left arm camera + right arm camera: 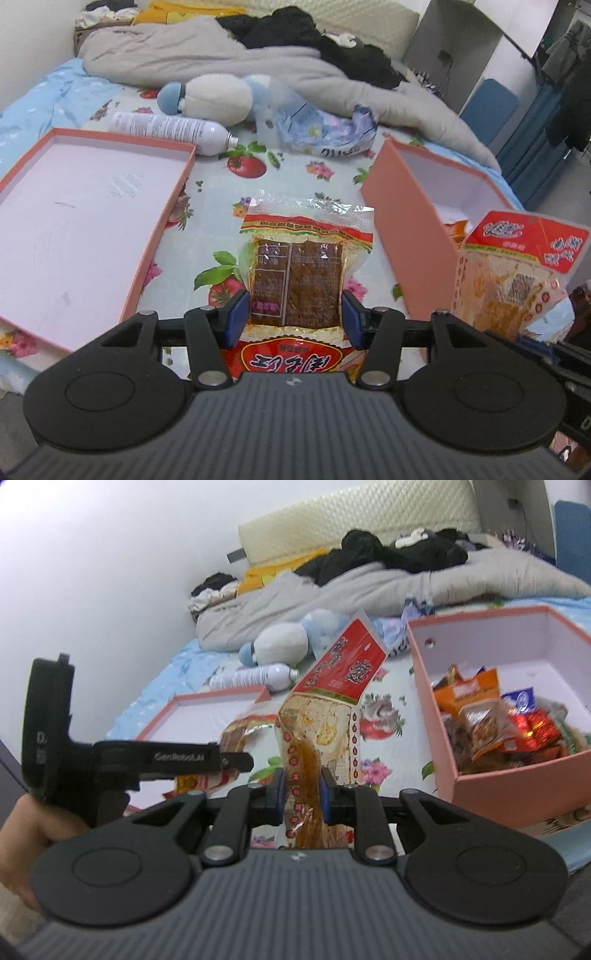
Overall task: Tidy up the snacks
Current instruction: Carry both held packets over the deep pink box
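Both grippers carry a packet above the bed. The left gripper (295, 314) has its jaws half open, clamped across the brown snack packet (295, 280), long axis pointing away. The right gripper (302, 794), jaws nearly closed, pinches the red-topped packet (325, 716) upright. The pink box (436, 709), part-filled, lies to the right, nearer the right hand. Packet bottoms are hidden behind the gripper bodies.

Soft, even room light fills both views, bright enough, with no hard shadows across the bedsheet (295, 173). The white wall (110, 572) looks washed out and flat. Straight lines bow outward toward the corners (fisheye bending), and the corners go dark. Glare glints on the clear snack wrapper (306, 210). The right view is smeared and soft throughout.
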Action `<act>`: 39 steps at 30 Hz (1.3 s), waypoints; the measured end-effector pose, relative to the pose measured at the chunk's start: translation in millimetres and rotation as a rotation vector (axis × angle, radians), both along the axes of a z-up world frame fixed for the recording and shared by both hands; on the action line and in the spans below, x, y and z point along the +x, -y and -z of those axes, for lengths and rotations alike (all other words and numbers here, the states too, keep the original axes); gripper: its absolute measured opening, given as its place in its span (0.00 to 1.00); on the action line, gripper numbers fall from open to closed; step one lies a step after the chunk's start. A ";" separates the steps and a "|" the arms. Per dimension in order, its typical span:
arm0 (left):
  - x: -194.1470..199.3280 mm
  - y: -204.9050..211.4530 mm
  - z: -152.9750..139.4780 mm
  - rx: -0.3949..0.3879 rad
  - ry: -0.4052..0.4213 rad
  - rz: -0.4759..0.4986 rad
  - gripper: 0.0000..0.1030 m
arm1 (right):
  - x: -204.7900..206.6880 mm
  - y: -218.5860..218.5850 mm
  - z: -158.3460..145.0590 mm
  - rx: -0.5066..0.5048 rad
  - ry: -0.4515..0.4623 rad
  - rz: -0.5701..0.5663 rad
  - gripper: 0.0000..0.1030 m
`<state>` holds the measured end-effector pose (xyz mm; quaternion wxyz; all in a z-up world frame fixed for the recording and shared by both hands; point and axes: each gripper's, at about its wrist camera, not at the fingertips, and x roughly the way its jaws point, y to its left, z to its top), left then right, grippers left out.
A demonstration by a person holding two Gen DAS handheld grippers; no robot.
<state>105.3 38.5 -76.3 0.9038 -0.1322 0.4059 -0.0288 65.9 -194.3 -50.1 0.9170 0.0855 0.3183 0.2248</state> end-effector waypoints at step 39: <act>95.6 175.8 -70.1 -0.047 0.067 0.326 0.57 | 66.4 136.3 -43.0 -0.144 0.088 0.321 0.22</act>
